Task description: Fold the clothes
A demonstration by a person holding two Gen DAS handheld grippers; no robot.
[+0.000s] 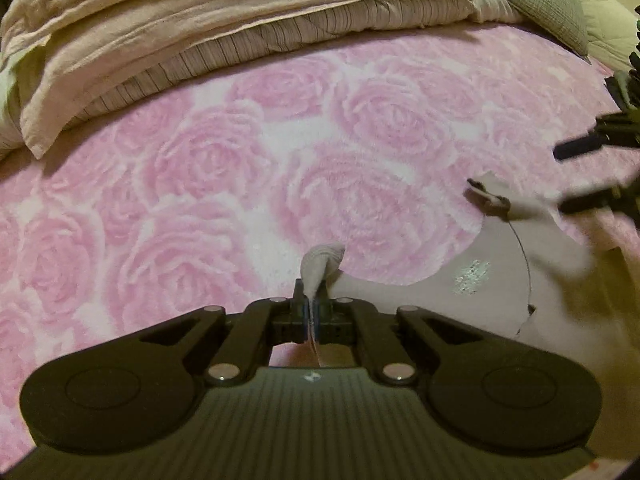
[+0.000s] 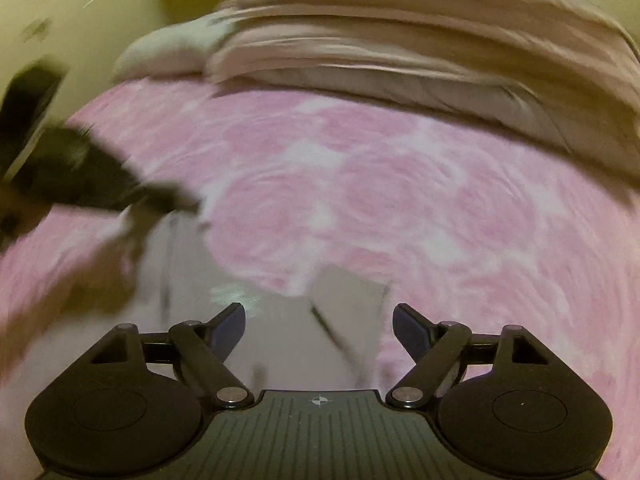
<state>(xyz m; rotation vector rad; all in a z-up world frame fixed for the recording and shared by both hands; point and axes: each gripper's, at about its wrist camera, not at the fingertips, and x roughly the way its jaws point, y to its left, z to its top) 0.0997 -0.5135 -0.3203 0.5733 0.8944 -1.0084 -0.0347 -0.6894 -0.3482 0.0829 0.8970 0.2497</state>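
The left gripper (image 1: 311,312) pinched a bunched edge of the pale garment (image 1: 460,300), which lay on the rose-patterned pink blanket (image 1: 240,168). The right gripper (image 2: 319,326) hung over the cloth with its jaws spread wide (its view was blurred). Folded bedding (image 1: 200,20) sat behind.
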